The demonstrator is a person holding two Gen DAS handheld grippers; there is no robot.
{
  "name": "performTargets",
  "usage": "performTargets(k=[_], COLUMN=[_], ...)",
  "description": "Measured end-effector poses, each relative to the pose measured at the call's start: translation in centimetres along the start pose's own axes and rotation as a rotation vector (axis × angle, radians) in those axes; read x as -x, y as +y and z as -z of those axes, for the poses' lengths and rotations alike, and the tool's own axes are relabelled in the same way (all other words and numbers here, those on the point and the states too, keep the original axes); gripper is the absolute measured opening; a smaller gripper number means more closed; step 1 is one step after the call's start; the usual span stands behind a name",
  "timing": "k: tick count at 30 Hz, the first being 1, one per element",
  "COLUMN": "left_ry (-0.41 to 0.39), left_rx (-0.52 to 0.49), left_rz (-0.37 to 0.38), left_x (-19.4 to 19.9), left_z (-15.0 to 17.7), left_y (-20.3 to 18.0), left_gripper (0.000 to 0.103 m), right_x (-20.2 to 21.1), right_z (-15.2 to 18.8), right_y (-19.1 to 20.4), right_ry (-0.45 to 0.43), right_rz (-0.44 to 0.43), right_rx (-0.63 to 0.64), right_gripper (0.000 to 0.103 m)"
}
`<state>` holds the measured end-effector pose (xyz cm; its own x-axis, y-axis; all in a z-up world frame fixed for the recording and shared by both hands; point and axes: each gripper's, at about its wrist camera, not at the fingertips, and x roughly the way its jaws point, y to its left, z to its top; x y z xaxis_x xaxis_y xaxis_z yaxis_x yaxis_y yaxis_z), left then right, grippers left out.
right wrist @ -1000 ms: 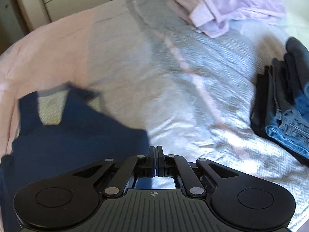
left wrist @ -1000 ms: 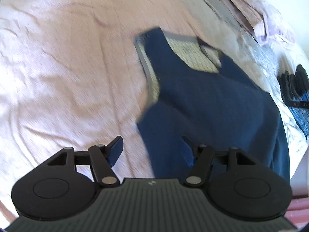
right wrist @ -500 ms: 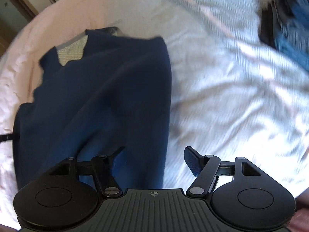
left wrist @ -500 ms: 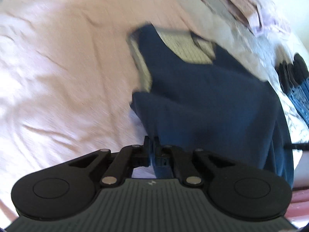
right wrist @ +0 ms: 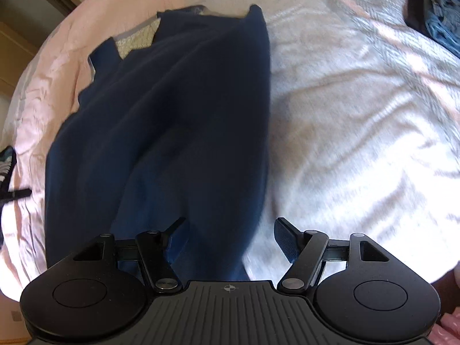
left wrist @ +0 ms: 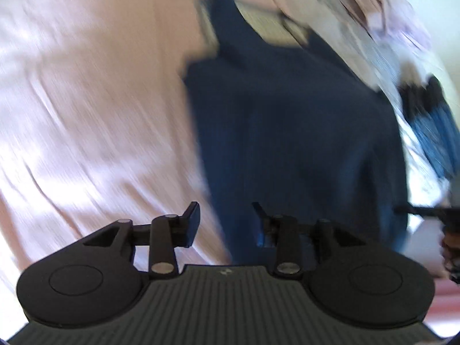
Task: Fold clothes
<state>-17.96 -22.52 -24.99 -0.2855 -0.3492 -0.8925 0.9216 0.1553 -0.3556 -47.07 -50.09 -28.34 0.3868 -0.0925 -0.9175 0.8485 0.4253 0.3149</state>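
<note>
1. The bed (right wrist: 359, 120) fills both views: a pink sheet (left wrist: 86, 100) covers one part, a pale grey-white woven cover (right wrist: 345, 86) the other.
2. A navy garment (right wrist: 172, 115) lies lengthwise on the bed, straddling the line where sheet and cover meet. Its neck end is farthest from both cameras, with a light lining showing at the opening; its near end runs under both grippers.
3. A stack of folded dark and blue denim clothes (right wrist: 437, 14) sits on the woven cover, well apart from the garment.
4. A heap of pale lilac cloth (left wrist: 388, 14) lies at the far edge of the bed; the left wrist view is badly blurred, so it is probably bedding or clothing.
5. Right gripper (right wrist: 230, 230): jaws wide apart, holding nothing. The garment's near edge lies below the gap, not clamped.
6. Left gripper (left wrist: 225, 218): jaws partly apart and opening, gripping nothing. The garment's near left edge lies beneath the gap.
</note>
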Motion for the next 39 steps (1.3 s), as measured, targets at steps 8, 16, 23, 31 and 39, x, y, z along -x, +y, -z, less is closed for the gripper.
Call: performTargets(k=[8,16,23,31,39], left_ry=[0.117,0.061,0.008,-0.030,-0.043], left_rx=[-0.124,-0.075,0.006,0.034,-0.143], left_rz=[0.078,0.048,-0.013,-0.055,-0.014], left_x=[-1.1,-1.6,-0.4,3.4,1.1], left_z=[7.8,10.8,10.8,9.4,9.1], left_y=[-1.7,-2.5,-3.6,-3.3,-3.0], left_gripper=[0.038,0.036,0.004,0.002,0.001], right_x=[1.6,1.8,3.8,2.5,1.1], right_z=[5.8,9.8,11.5,13.4,17.0], right_y=[1.0,1.4,-2.5,-2.9,-2.8], right_ry=[-0.054,-0.036,-0.113,-0.012,-0.144], right_rz=[0.061,0.043,-0.001,-0.085,-0.184], right_rx=[-0.063,-0.016,-0.005,0.180,0.023], right_gripper=[0.069,0.069,0.069,0.069,0.069])
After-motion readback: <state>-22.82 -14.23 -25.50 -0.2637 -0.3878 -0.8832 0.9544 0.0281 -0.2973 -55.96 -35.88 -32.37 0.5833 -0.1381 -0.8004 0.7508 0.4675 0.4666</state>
